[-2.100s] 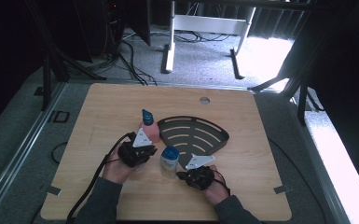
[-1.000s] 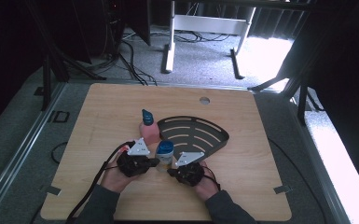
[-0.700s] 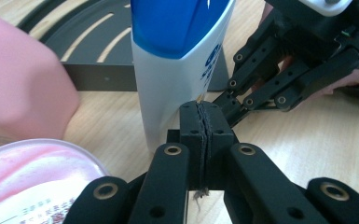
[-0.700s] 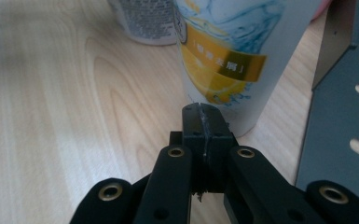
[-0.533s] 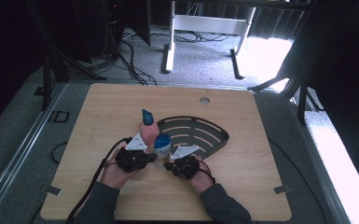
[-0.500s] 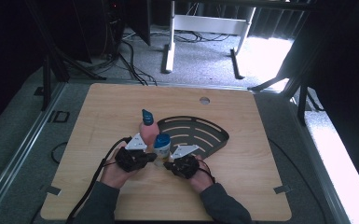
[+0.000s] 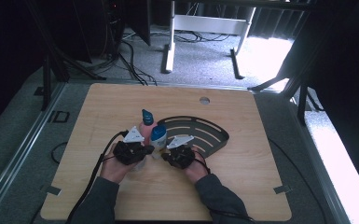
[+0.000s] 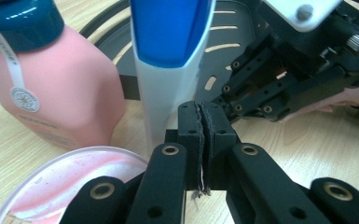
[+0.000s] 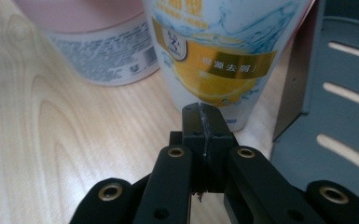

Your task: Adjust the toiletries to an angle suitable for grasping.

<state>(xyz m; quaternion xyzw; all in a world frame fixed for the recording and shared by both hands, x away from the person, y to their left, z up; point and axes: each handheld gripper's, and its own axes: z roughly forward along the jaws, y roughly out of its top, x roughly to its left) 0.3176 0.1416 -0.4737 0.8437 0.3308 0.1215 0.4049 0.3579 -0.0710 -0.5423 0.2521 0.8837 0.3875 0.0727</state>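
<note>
Nearest the person: two forearms enter from the table's [image 7: 242,186] near edge, each hand carrying a gripper.

Left gripper [image 7: 131,151]: jaws pressed together, pads touching, nothing between them, as its own view [image 8: 200,135] shows. It rests low by a pink-smeared lid [image 8: 70,182] lying flat on the wood.

Right gripper [image 7: 181,155]: jaws likewise pressed together and empty [image 9: 204,135], tips just short of the tube's base. Since two seconds ago this hand has slid leftward across the table, from beside the rack toward the left hand.

Tube [image 7: 158,136]: white with a blue cap, an orange-slice label on its far face [image 9: 219,60]. It stands upright between the two grippers. Two seconds ago it stood lower, near the right hand; it has shifted up the table and now stands just beside the pink bottle, whether touching cannot be told.

Bottle [image 7: 145,129]: pink, teal cap, upright, unmoved throughout.

Rack [image 7: 200,133]: dark, fan-shaped, slotted, on the table right of the tube, its near corner just beside it.

Judgement: both closed grippers appear to be herding the tube by pushing, gathering it against the bottle; grouping looks nearly done, and the tall tube could tip if nudged high.
</note>
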